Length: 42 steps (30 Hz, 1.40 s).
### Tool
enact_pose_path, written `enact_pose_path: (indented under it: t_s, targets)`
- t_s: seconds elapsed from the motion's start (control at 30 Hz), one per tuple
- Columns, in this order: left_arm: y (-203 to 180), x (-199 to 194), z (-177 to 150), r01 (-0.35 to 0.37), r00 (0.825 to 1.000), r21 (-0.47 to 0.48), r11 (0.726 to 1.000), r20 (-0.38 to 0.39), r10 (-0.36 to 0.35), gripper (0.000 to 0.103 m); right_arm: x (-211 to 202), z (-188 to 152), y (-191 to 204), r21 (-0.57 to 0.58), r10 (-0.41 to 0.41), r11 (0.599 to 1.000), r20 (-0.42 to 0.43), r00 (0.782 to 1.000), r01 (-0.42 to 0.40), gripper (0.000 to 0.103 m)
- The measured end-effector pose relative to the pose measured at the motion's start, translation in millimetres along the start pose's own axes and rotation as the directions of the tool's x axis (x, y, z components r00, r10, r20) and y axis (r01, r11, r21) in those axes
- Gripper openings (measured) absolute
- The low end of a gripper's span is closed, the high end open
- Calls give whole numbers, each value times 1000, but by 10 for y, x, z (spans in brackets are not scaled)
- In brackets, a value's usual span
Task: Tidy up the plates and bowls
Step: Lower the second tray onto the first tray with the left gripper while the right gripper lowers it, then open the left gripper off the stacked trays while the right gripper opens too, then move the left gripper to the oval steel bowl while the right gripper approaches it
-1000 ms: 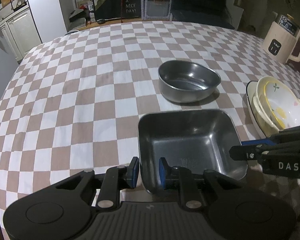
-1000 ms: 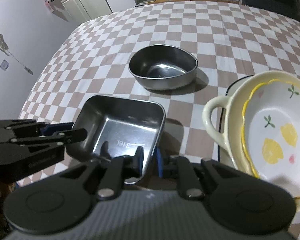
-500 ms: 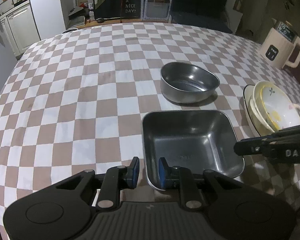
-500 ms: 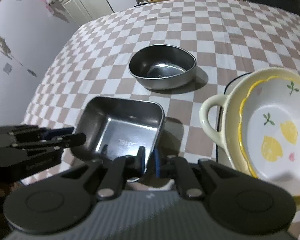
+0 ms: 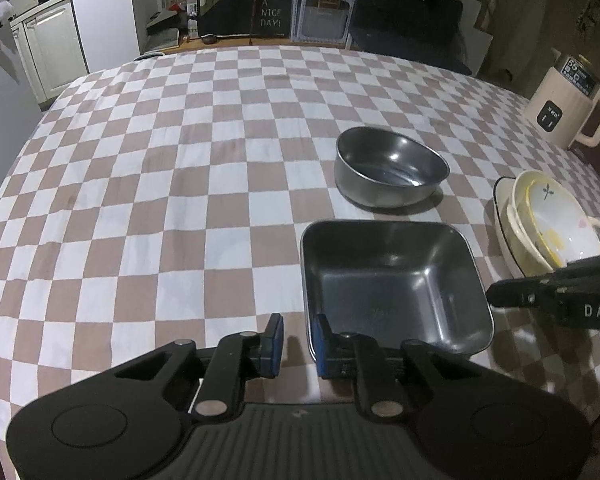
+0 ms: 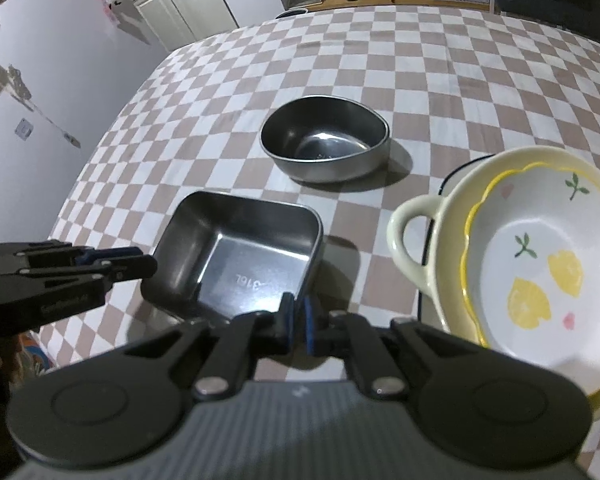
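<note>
The square steel tray (image 6: 240,256) sits on the checkered counter (image 5: 140,184). The right tool (image 6: 297,322) is clenched on its near rim at 6 o'clock. The left tool (image 5: 298,346) sits w/ jaws parted; the tray's corner is approx. just beside its right finger, prob. not gripped. The round steel bowl (image 5: 390,172) lies at 12 o'clock of the tray, the stacked ceramic bowls (image 6: 540,264) at 3.

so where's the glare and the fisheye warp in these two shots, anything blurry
Left wrist view: checked cloth bows strongly toward the edges, small highlights inside the round steel bowl, dim corners. Right wrist view: bright glare on the square steel tray floor, hard shadow beside the round bowl, the flowered bowl stretched at the edge. Nothing clearly blurred.
</note>
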<state>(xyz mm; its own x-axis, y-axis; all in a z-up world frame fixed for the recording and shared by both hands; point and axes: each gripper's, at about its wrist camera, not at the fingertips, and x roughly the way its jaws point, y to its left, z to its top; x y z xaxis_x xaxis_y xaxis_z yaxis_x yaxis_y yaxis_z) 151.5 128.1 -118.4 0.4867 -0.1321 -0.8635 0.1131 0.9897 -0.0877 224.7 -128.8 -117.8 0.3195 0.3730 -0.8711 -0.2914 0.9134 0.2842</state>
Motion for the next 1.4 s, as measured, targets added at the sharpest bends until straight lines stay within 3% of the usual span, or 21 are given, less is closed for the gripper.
enact_pose_path:
  t_s: [0.2, 0.53, 0.57, 0.63, 0.7, 0.77, 0.83, 0.93, 1.07, 1.23, 1.33, 1.4]
  targets:
    - [-10, 27, -25, 1, 1000, 17, 1000, -17, -1, 17, 104, -31, -103, 0, -58, 998, -42, 997, 58, 7]
    - [19, -134, 75, 35, 998, -37, 999, 60, -33, 22, -219, 83, -57, -10, 21, 1000, 60, 998, -20, 11]
    - [8, -154, 99, 32, 997, -40, 999, 74, -29, 31, -266, 114, -45, -31, 23, 999, 95, 995, -20, 15]
    - [-21, -196, 150, 17, 994, -45, 999, 109, -12, 45, -344, 178, -55, -48, -1, 999, 165, 986, 9, 43]
    - [-62, -226, 211, 13, 989, -56, 998, 147, -4, 64, -423, 249, -105, -34, -30, 999, 236, 971, 39, 53]
    - [-104, -231, 279, 21, 984, -68, 997, 179, -8, 76, -477, 333, -168, -7, -54, 998, 276, 960, 58, 59]
    - [-157, -210, 355, 26, 980, -76, 997, 198, -11, 78, -507, 405, -238, 17, -61, 998, 304, 951, 59, 68]
    - [-234, -133, 472, 27, 976, -93, 995, 216, -6, 84, -504, 545, -362, 45, -65, 998, 318, 946, 53, 71]
    - [-334, 12, 626, 21, 971, -127, 992, 238, 10, 99, -414, 691, -546, 125, -61, 992, 310, 949, 23, 73]
    - [-389, 234, 804, 26, 979, -159, 987, 205, 7, 98, -182, 844, -768, 239, -59, 971, 262, 963, -6, 70]
    - [-373, 352, 889, 10, 983, -173, 985, 180, 22, 80, -34, 942, -824, 234, -67, 972, 237, 969, 10, 57]
    - [-352, 457, 930, -7, 988, -187, 982, 150, 36, 61, 25, 986, -819, 232, -63, 973, 225, 972, 9, 51]
